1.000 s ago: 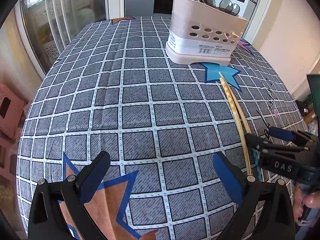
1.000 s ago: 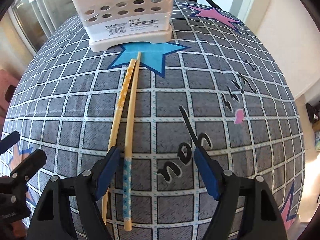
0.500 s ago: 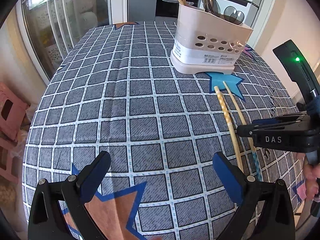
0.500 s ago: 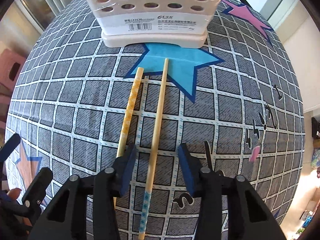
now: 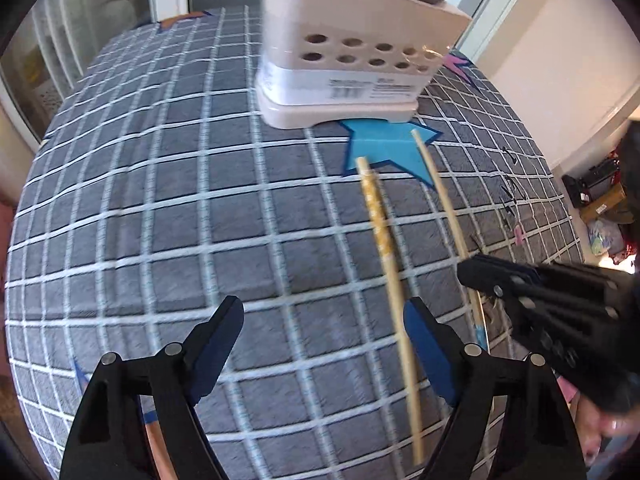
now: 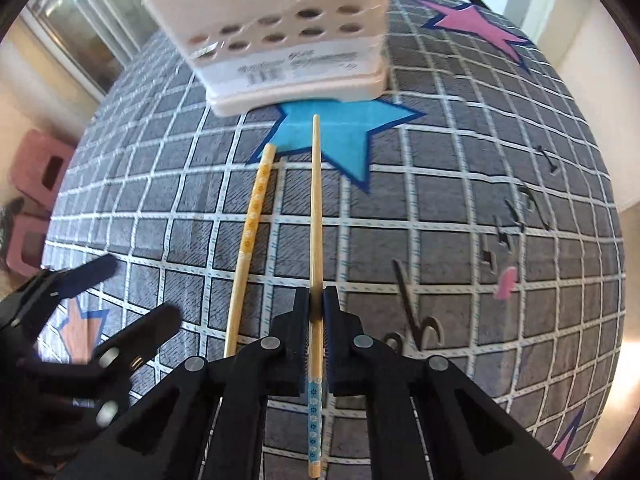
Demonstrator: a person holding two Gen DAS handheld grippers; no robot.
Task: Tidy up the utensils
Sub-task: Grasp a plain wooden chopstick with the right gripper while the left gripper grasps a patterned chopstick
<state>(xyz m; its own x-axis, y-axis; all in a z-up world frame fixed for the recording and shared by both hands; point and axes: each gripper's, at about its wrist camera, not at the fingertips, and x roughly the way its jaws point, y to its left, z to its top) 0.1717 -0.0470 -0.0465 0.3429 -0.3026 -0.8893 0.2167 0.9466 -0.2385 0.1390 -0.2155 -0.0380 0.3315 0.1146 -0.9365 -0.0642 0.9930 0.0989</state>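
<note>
Clamping the blue-banded chopstick (image 6: 315,216) mid-shaft, the right gripper (image 6: 316,312) holds something light, stiff and slippery, while the left gripper (image 5: 324,344) gapes beside the yellow-banded chopstick (image 5: 386,248).

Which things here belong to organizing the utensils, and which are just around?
Job:
- blue-patterned chopstick, clamped in the right gripper
- yellow-patterned chopstick, on the tablecloth
- utensil holder
- left gripper, open

Just around:
- checked tablecloth
- pink stools on the floor
</note>
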